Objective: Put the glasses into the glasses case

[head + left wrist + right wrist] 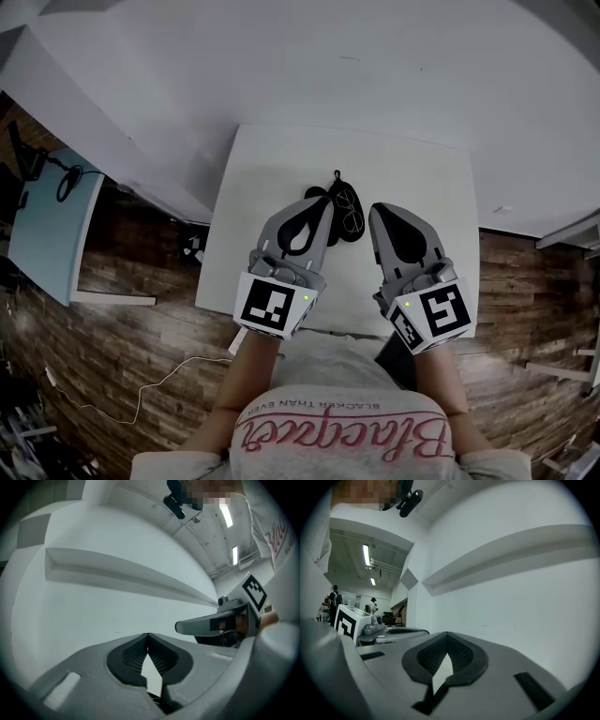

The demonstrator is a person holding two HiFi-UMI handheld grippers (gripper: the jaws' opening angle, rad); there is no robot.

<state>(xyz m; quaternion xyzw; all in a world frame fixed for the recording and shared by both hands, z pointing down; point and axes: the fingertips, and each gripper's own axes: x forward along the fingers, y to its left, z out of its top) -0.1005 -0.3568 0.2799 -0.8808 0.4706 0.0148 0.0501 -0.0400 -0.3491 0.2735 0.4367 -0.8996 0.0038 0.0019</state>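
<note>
Glasses (349, 208) lie on black glasses case (339, 231), mid bench (272, 159); can't tell if seated inside. Left gripper (316, 202) at case's 9 o'clock, right gripper (382, 210) at 3 o'clock. I read both clenched, empty, tips tilted toward wall. Flanking pose suits either reaching or withdrawing.

I'm running two grippers, left gripper (316, 202) and right gripper (379, 210), each carrying one marker cube (277, 305). On the one white table (253, 187) I'm counting one pair of glasses (349, 208) and one black glasses case (343, 234). The right gripper view is showing two people far back, first person (334, 598) and second person (372, 605), plus two ceiling light strips (365, 554).
</note>
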